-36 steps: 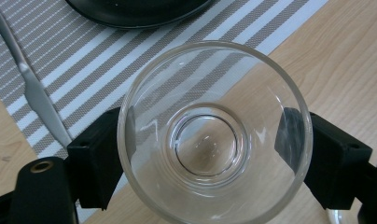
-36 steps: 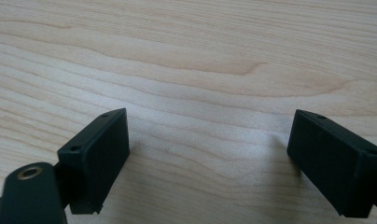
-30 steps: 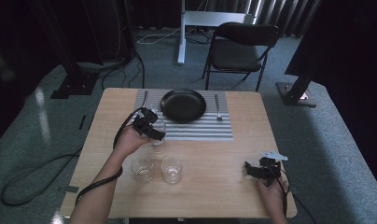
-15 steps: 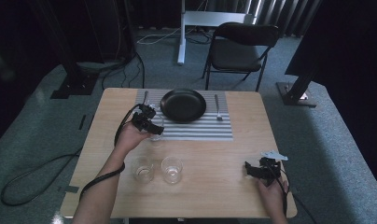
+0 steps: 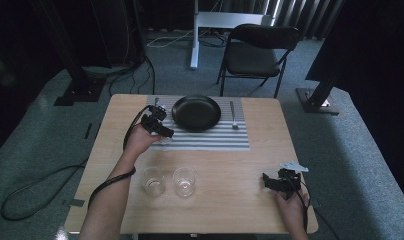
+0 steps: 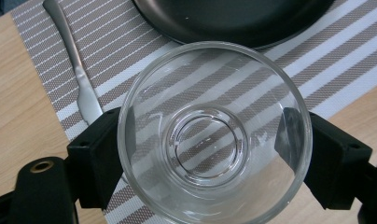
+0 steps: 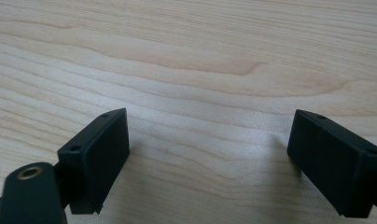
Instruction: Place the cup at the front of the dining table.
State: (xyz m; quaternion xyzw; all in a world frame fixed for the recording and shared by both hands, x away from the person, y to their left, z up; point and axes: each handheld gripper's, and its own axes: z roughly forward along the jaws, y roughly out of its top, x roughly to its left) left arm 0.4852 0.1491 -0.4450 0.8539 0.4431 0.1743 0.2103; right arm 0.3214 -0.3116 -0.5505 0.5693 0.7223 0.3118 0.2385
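Over the mat's [image 6: 345, 51] left front corner, we find the left gripper [image 6: 210, 154] pinching a glass [image 6: 214, 135] upright, rim up, just beside plate [image 6: 233, 18] & knife [image 6: 77, 70]. Right gripper [image 7: 207, 158] spread, idle, well apart.

the left gripper [image 6: 214, 154] holds a clear glass [image 6: 214, 135] between its two black jaws, one pressing on each side of the glass wall. we look down into the glass and see its round base. under the glass lies a striped placemat [image 6: 121, 51]. a dark plate [image 6: 233, 18] is just beyond the glass, on the placemat. a silver knife [image 6: 77, 70] lies left of the glass, on the placemat. the wooden table [image 6: 18, 107] shows left of the placemat.
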